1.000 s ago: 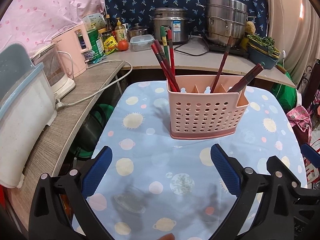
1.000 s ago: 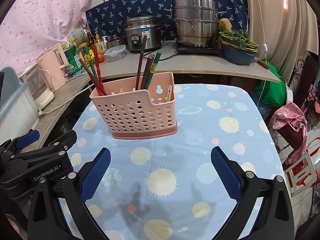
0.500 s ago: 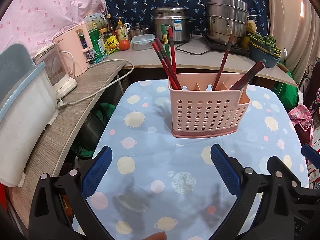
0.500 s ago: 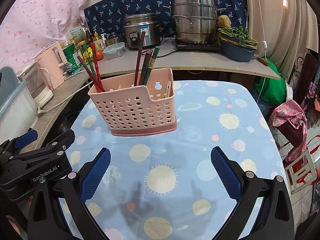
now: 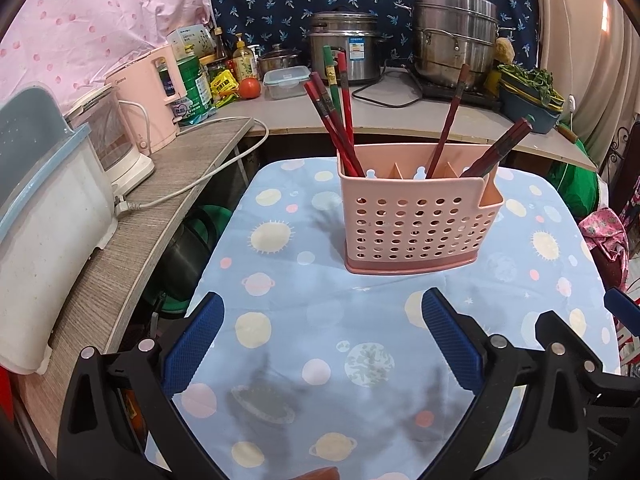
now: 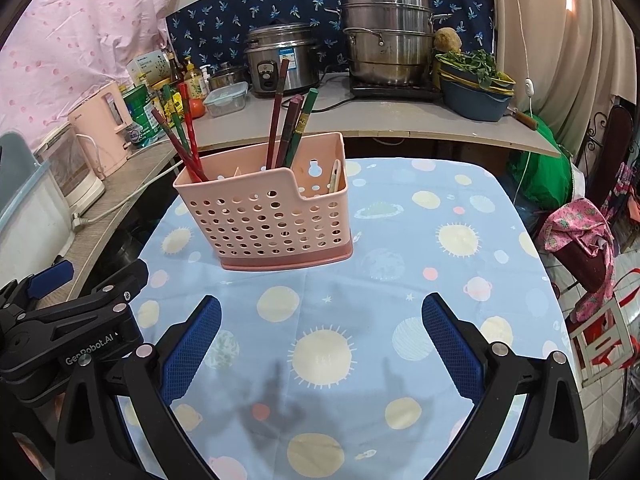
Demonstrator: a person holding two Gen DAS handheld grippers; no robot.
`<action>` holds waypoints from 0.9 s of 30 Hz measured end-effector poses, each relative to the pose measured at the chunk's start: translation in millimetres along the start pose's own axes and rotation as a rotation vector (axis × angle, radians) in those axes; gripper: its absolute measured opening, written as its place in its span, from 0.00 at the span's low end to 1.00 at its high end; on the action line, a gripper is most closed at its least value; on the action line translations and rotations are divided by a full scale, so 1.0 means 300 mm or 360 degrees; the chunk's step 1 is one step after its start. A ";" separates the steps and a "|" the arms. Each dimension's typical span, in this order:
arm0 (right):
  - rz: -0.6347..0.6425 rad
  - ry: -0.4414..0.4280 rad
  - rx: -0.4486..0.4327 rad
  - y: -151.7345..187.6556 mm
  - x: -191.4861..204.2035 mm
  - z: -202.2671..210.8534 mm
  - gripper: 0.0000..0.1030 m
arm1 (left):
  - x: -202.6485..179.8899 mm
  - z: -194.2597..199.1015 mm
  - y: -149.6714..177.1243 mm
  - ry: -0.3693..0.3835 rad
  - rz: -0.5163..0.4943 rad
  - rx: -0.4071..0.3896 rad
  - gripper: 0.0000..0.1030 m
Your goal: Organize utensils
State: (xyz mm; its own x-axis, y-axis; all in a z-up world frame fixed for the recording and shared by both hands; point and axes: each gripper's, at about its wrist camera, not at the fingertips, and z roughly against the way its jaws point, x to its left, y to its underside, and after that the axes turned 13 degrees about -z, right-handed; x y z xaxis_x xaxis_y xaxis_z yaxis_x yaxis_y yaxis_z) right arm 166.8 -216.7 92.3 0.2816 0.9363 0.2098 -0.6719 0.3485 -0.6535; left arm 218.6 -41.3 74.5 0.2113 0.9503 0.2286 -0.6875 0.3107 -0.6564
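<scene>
A pink perforated utensil basket [image 5: 416, 220] stands upright on the blue planet-print tablecloth [image 5: 320, 320]; it also shows in the right wrist view [image 6: 268, 220]. Several red, brown and green chopsticks [image 5: 336, 120] stand in its compartments, also seen from the right wrist [image 6: 288, 120]. A pale utensil [image 6: 334, 176] leans in its low end section. My left gripper [image 5: 320, 332] is open and empty, well short of the basket. My right gripper [image 6: 320, 332] is open and empty, nearer the table's front. The left gripper's body [image 6: 72, 320] shows at the right view's left edge.
A wooden shelf [image 5: 132, 240] at the left carries a white-and-blue container [image 5: 44, 240], a kettle [image 5: 116, 140] and a cord. The back counter [image 5: 380, 112] holds a rice cooker [image 5: 344, 52], a steel steamer [image 5: 456, 36], jars and a vegetable basin [image 6: 476, 88].
Both views have shifted slightly: the basket sits a little higher and farther right in each. Both grippers stay open and empty.
</scene>
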 end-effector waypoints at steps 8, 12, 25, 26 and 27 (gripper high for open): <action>0.0020 0.0022 -0.0017 0.005 0.008 0.001 0.94 | 0.008 -0.012 -0.003 0.0015 0.0011 0.0016 0.92; 0.0026 0.0028 -0.0023 0.005 0.010 0.000 0.95 | 0.007 -0.016 -0.003 0.0008 0.0010 0.0020 0.92; 0.0033 0.0038 -0.0033 0.006 0.016 0.004 0.95 | 0.008 -0.019 -0.001 0.0006 0.0011 0.0021 0.92; 0.0034 0.0038 -0.0035 0.006 0.016 0.005 0.94 | 0.009 -0.020 -0.001 0.0004 0.0013 0.0025 0.92; 0.0035 0.0040 -0.0038 0.006 0.016 0.006 0.95 | 0.011 -0.021 0.000 0.0002 0.0017 0.0028 0.92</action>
State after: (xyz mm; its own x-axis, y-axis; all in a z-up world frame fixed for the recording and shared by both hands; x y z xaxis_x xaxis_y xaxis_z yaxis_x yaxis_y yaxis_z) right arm 165.8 -211.5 93.3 0.2840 0.9423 0.1771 -0.6618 0.3264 -0.6749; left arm 223.7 -38.1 70.7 0.2048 0.9536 0.2209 -0.7019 0.3004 -0.6459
